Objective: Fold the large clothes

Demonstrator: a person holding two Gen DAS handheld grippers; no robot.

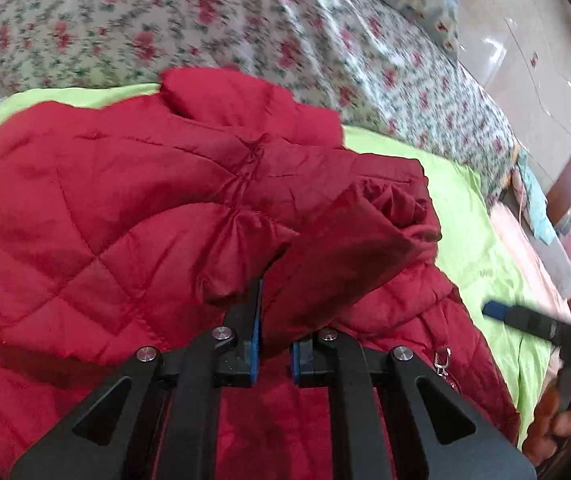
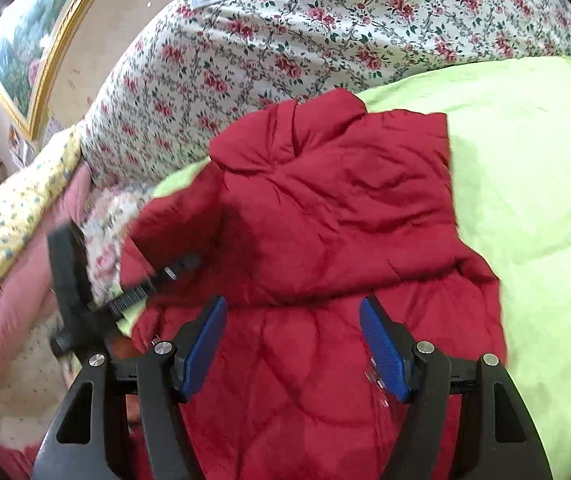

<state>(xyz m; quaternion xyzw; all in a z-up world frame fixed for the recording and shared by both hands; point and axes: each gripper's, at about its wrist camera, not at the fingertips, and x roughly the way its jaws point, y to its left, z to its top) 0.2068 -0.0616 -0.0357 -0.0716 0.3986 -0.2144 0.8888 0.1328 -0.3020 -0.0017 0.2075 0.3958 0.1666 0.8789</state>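
Between the left tool's (image 1: pixel 273 320) blue pads a bunched fold of the red quilted jacket (image 1: pixel 133 208) is pinched, lifted so it can be laid over. Beneath the right tool (image 2: pixel 293 344), spread wide and empty, the jacket lies on the green sheet (image 2: pixel 525 168).

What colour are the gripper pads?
Blue, clearest on the open right gripper in the right wrist view.

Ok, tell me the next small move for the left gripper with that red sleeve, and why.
Probably carry the sleeve a little further inward over the red jacket and lay it flat before opening. The left gripper is shut on the sleeve's edge, which is bunched and lifted rather than flat. The right gripper is open above the jacket's lower part, gripping nothing, so it could press the fold afterwards.
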